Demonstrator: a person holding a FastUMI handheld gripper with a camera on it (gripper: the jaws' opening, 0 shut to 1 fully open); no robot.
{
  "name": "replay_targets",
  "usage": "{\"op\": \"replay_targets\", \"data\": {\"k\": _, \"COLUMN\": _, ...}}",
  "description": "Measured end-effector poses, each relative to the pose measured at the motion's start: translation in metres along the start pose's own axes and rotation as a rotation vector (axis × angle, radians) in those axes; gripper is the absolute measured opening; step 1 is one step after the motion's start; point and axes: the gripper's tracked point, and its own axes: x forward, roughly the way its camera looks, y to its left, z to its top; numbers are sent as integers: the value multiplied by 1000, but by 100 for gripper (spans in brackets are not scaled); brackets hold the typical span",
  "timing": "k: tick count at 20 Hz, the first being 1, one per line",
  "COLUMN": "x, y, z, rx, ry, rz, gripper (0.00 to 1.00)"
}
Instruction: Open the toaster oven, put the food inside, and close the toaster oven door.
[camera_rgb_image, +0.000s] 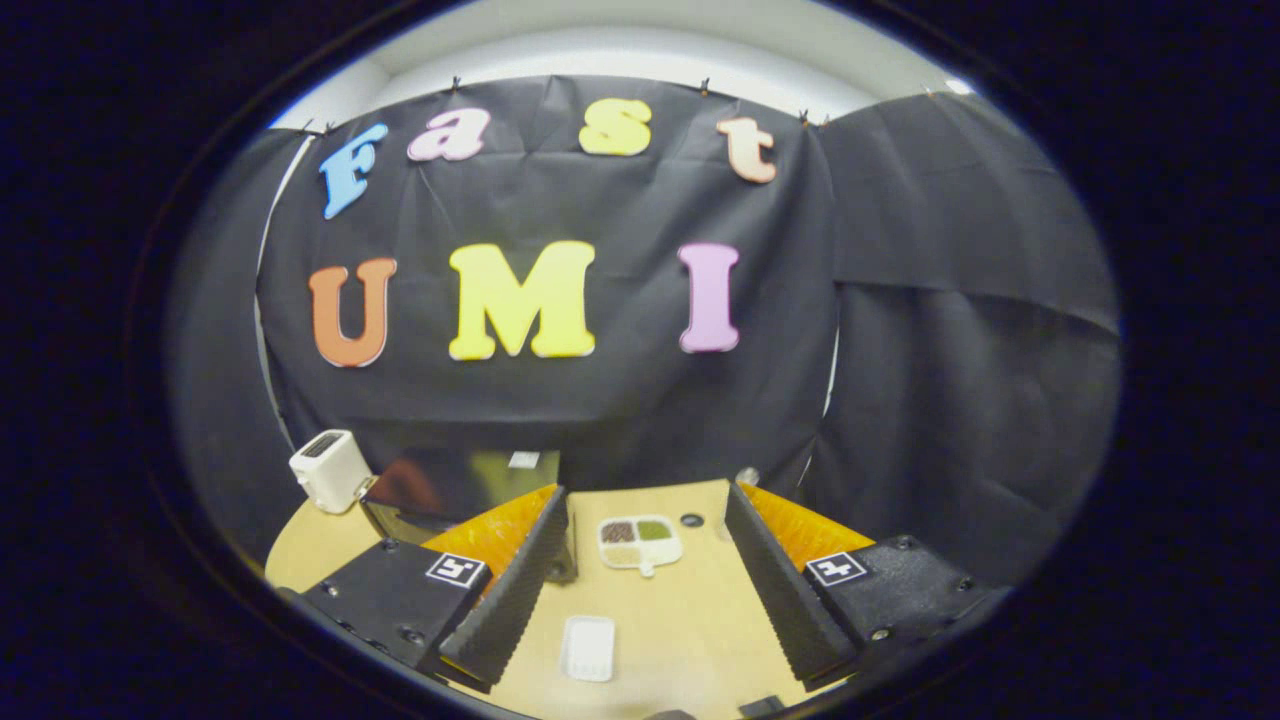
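Note:
The toaster oven (455, 492) is a dark box with a shiny glass front at the back left of the wooden table (700, 620). My left finger partly hides it, and its door looks closed. A small white divided dish of food (640, 542), holding dark, green and pale portions, lies on the table between my fingers and just short of their tips. My gripper (645, 500) is held above the table, open wide, with nothing between its black ribbed pads (510, 600).
A white pop-up toaster (330, 468) stands left of the oven near the table's rounded edge. An empty white rectangular tray (588, 648) lies close in between the fingers. A small black round object (691, 520) sits beyond the dish. Black cloth walls the table's far side.

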Motion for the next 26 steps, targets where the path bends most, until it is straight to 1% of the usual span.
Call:
{"op": "replay_targets", "data": {"k": 3, "x": -26, "y": -20, "z": 39, "rx": -9, "ry": -98, "rz": 38, "gripper": 100}}
{"op": "replay_targets", "data": {"k": 6, "x": -51, "y": -34, "z": 67, "rx": -50, "ry": -202, "rz": 81, "gripper": 100}}
{"op": "replay_targets", "data": {"k": 8, "x": -63, "y": -36, "z": 79, "rx": -52, "ry": -261, "rz": 124, "gripper": 100}}
{"op": "replay_targets", "data": {"k": 10, "x": -65, "y": -35, "z": 70, "rx": -41, "ry": -259, "rz": 168, "gripper": 100}}
{"op": "replay_targets", "data": {"k": 12, "x": -63, "y": -33, "z": 55, "rx": -19, "ry": -217, "rz": 213, "gripper": 100}}
{"op": "replay_targets", "data": {"k": 15, "x": -57, "y": -41, "z": 40, "rx": 21, "ry": -170, "rz": 244, "gripper": 100}}
{"op": "replay_targets", "data": {"k": 19, "x": -49, "y": -57, "z": 21, "rx": 63, "ry": -112, "rz": 241, "gripper": 100}}
{"op": "replay_targets", "data": {"k": 22, "x": -46, "y": -68, "z": 15, "rx": 64, "ry": -106, "rz": 222, "gripper": 100}}
{"op": "replay_targets", "data": {"k": 26, "x": -47, "y": -70, "z": 16, "rx": 57, "ry": -115, "rz": 217, "gripper": 100}}
